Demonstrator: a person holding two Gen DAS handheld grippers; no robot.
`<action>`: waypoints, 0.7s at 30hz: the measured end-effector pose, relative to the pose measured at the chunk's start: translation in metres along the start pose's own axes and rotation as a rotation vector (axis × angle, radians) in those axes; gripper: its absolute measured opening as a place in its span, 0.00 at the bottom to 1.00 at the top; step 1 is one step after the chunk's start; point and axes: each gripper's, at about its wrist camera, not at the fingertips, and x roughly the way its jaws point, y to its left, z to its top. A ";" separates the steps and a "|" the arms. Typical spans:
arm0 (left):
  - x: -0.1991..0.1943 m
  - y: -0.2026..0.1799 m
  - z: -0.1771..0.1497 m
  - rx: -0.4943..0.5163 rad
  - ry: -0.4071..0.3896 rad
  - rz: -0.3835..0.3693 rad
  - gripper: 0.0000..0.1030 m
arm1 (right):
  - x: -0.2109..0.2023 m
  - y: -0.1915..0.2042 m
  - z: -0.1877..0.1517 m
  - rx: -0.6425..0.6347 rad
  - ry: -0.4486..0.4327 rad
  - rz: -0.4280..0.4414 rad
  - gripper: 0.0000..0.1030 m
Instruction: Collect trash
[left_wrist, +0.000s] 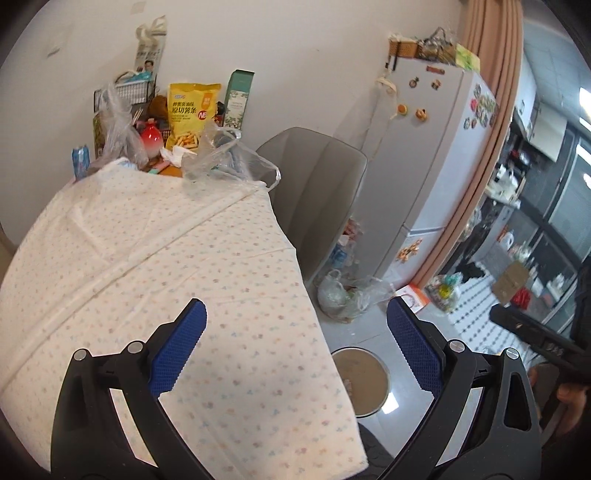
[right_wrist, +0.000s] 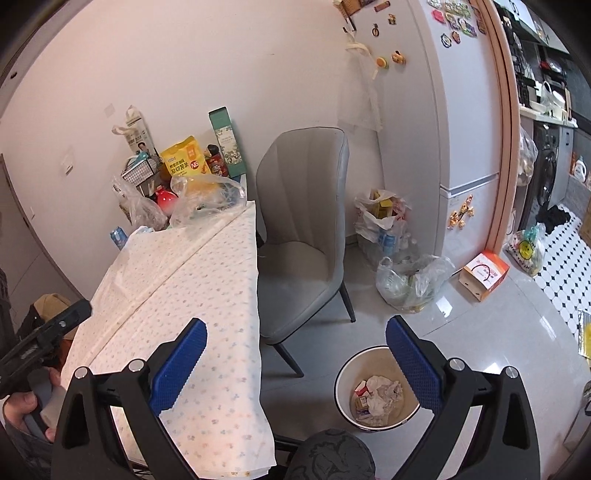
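A round white trash bin (right_wrist: 341, 384) stands on the floor by the table's right side, holding crumpled paper (right_wrist: 380, 393) and small wrappers; it also shows in the left wrist view (left_wrist: 364, 380). My left gripper (left_wrist: 295, 349) is open and empty, held above the table's right edge. My right gripper (right_wrist: 295, 360) is open and empty, held above the floor between table and bin. The table (right_wrist: 177, 295) has a dotted white cloth; its far end holds clear plastic bags (right_wrist: 207, 199), a yellow snack bag (right_wrist: 184, 160) and white tissue (left_wrist: 177, 153).
A grey chair (right_wrist: 306, 236) stands beside the table. Plastic bags of bottles (right_wrist: 410, 280) and a white-orange box (right_wrist: 484, 275) lie on the floor by the fridge (right_wrist: 461, 129). A green box (right_wrist: 227, 142) and wire basket (right_wrist: 138, 171) stand against the wall.
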 end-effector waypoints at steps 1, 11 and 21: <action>-0.006 0.004 -0.001 -0.009 -0.014 0.009 0.94 | -0.002 0.003 -0.001 0.000 -0.005 -0.003 0.92; -0.058 0.027 -0.009 0.000 -0.097 0.127 0.94 | -0.015 0.040 -0.005 -0.076 0.003 -0.014 0.92; -0.091 0.033 -0.008 0.013 -0.129 0.176 0.94 | -0.029 0.066 -0.010 -0.124 -0.029 0.093 0.92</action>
